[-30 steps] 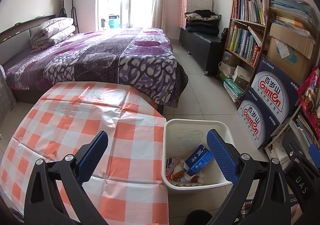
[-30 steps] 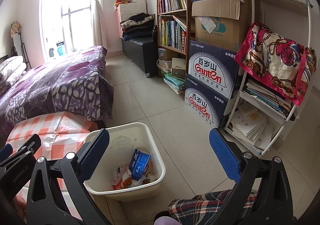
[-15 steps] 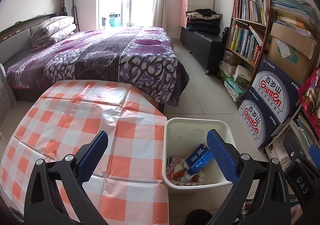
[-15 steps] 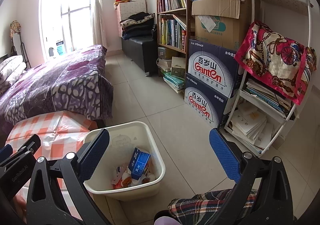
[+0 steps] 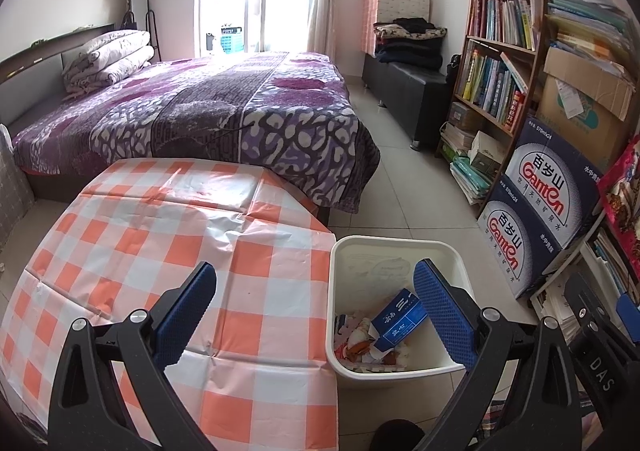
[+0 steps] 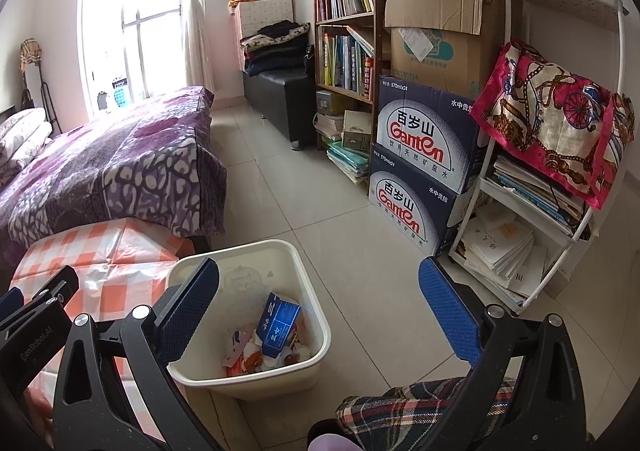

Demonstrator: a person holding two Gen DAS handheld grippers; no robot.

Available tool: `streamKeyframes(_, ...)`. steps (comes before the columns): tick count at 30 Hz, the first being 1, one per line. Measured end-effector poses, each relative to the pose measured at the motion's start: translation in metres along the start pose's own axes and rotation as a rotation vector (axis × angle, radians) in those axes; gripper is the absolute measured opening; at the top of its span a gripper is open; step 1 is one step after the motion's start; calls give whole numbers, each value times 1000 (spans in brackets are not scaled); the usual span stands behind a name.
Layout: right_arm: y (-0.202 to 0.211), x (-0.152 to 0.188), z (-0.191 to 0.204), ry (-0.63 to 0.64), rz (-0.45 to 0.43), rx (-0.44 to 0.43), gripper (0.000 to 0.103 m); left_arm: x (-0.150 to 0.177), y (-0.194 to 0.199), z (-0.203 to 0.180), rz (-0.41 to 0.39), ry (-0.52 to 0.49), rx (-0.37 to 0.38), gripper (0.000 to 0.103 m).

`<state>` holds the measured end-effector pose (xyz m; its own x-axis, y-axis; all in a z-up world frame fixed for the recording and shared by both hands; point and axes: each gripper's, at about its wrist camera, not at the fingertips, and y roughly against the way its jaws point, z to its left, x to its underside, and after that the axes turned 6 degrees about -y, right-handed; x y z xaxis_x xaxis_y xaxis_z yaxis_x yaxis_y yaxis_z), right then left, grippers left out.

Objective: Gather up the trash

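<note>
Trash (image 5: 374, 339), apparently wrappers plus a blue carton (image 5: 398, 321), fills the white bin (image 5: 396, 243) beside the checkered table (image 5: 160, 243); both grippers, left gripper (image 5: 314, 301) and right gripper (image 6: 320, 299), hover spread wide, empty.

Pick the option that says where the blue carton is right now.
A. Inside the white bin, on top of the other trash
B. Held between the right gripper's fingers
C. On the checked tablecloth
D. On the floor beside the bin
A: the blue carton lies tilted inside the white bin on crumpled wrappers, and both the left gripper and right gripper are open and hold nothing.
</note>
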<state>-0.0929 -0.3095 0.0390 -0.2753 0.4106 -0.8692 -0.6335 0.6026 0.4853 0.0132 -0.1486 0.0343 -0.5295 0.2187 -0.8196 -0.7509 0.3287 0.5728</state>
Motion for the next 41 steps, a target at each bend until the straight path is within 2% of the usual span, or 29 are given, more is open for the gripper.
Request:
streamKeyframes(33,-2,3,0,5,10,-2,96,0,8,-17,-39,-38,35,94)
streamKeyframes(41,-3,1,0,6,12,-1,96,-1,3,-14,-18,-20,50,94)
